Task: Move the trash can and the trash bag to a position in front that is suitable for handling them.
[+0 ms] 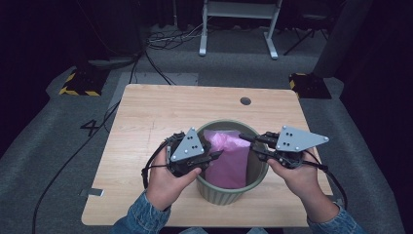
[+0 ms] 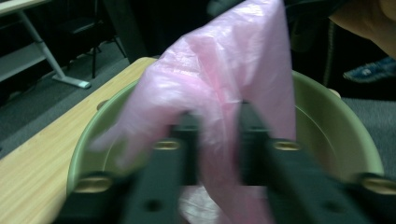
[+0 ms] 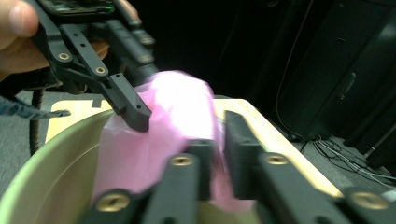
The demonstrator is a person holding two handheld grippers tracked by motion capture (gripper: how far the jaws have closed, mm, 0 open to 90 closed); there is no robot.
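Lining step: your left claw point(image 2: 217, 140) and right claw point(image 3: 218, 154) each grasp the thin pink plastic bag point(image 1: 228, 155) inside the round green ribbed bin point(image 1: 225, 193) near the tabletop's point(image 1: 160, 105) front edge. Next, spread its mouth over the rim.

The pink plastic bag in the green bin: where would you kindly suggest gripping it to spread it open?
Probably at the pink plastic bag's loose top edge, coming from above on opposite sides: it stands bunched inside the green bin, its upper film rising above the rim.
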